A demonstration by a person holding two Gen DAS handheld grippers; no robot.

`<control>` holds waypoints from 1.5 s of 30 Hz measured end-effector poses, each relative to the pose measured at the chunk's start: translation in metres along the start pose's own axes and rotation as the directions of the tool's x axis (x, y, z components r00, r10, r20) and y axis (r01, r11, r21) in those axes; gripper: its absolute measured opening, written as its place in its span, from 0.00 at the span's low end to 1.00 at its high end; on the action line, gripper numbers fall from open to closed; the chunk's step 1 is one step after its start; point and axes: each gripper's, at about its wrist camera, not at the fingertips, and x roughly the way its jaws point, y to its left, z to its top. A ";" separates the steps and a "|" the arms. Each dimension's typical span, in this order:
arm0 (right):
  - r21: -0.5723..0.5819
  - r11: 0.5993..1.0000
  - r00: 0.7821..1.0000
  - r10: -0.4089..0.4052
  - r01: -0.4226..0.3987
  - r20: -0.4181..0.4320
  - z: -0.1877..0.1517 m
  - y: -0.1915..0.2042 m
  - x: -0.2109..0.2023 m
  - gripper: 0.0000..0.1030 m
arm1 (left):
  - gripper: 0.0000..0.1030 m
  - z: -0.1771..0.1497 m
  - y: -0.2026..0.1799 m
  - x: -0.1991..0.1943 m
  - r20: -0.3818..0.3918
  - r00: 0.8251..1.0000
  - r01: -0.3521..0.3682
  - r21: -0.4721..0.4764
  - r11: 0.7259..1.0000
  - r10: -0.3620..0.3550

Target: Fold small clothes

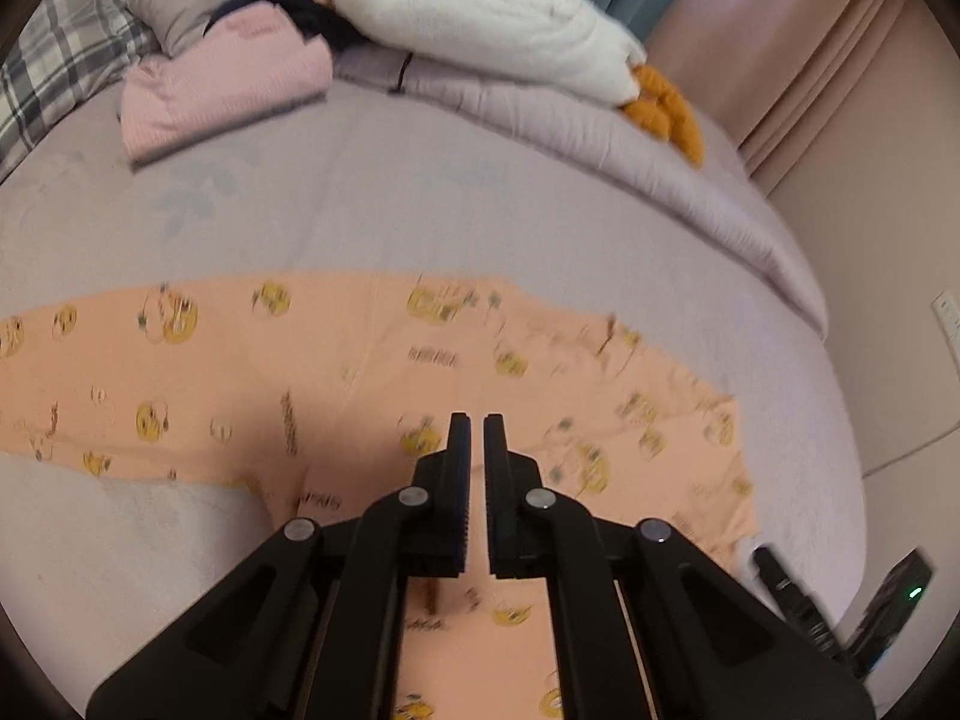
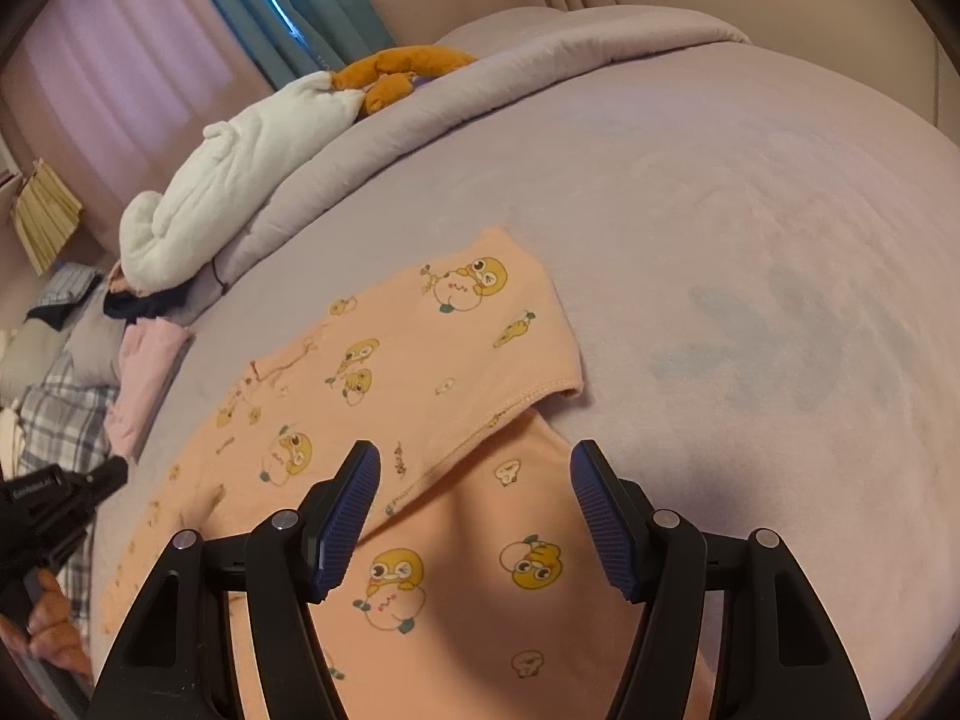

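Observation:
A peach garment (image 1: 252, 384) printed with yellow cartoon figures lies spread on the lavender bedsheet (image 1: 420, 198). My left gripper (image 1: 476, 420) hovers over its middle with the jaws shut and nothing visible between them. In the right wrist view one layer of the garment (image 2: 420, 354) lies folded over another, its stitched hem running diagonally. My right gripper (image 2: 474, 510) stands open just above the lower layer, touching nothing. The left gripper (image 2: 117, 471) shows at the left edge of that view, held by a hand (image 2: 51, 624).
A folded pink cloth (image 1: 222, 96), dark clothes (image 1: 300, 6), a white fleece (image 1: 480, 18) and an orange plush (image 1: 666, 108) lie at the far side on a rolled lavender duvet (image 1: 600, 138). A plaid pillow (image 1: 54, 72) lies at the left. A wall runs along the right.

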 end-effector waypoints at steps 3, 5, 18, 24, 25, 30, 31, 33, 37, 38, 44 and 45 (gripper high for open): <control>-0.001 1.000 1.000 -0.001 0.001 0.000 0.000 0.000 -0.001 0.64 | 0.07 -0.015 0.010 0.014 -0.066 0.998 -0.002 -0.014 1.000 0.001; -0.005 1.000 1.000 -0.005 0.005 0.001 0.000 0.000 -0.001 0.64 | 0.22 -0.024 0.019 0.023 -0.118 0.993 0.016 -0.048 0.999 -0.022; -0.010 1.000 1.000 -0.009 0.009 0.005 -0.001 0.003 -0.001 0.64 | 0.50 -0.056 0.034 0.037 -0.179 0.972 0.130 -0.111 0.985 -0.149; -0.011 1.000 1.000 -0.010 0.011 0.003 -0.002 0.004 0.001 0.64 | 0.49 -0.061 0.025 0.044 -0.182 0.949 0.228 -0.163 0.960 -0.257; -0.011 1.000 1.000 -0.011 0.011 0.002 -0.002 0.004 0.001 0.64 | 0.49 -0.060 0.020 0.047 -0.187 0.945 0.239 -0.158 0.958 -0.267; -0.010 1.000 1.000 -0.007 0.007 -0.003 -0.003 0.004 0.002 0.64 | 0.13 -0.060 0.003 0.053 -0.171 0.963 0.195 -0.098 0.976 -0.210; -0.009 1.000 1.000 -0.007 0.007 -0.003 -0.003 0.004 0.002 0.64 | 0.06 -0.061 0.002 0.055 -0.170 0.969 0.166 -0.083 0.983 -0.178; -0.006 1.000 1.000 -0.007 0.007 -0.007 -0.003 0.003 0.003 0.64 | 0.06 -0.061 0.004 0.053 -0.143 0.974 0.162 -0.094 0.982 -0.174; 0.002 1.000 1.000 -0.009 0.009 -0.010 -0.004 0.000 0.004 0.64 | 0.05 -0.053 0.006 0.045 -0.113 0.981 0.146 -0.108 0.983 -0.158; 0.006 1.000 1.000 -0.011 0.011 -0.009 -0.004 -0.001 0.004 0.64 | 0.04 -0.049 0.004 0.040 -0.094 0.984 0.144 -0.103 0.984 -0.154; 0.013 1.000 1.000 -0.011 0.012 -0.008 -0.004 -0.005 0.004 0.64 | 0.04 -0.019 -0.012 0.006 0.014 0.992 0.126 -0.013 0.992 -0.126; 0.016 1.000 1.000 -0.011 0.012 -0.010 -0.004 -0.006 0.004 0.64 | 0.04 -0.012 -0.013 0.000 0.035 0.991 0.127 -0.003 0.992 -0.127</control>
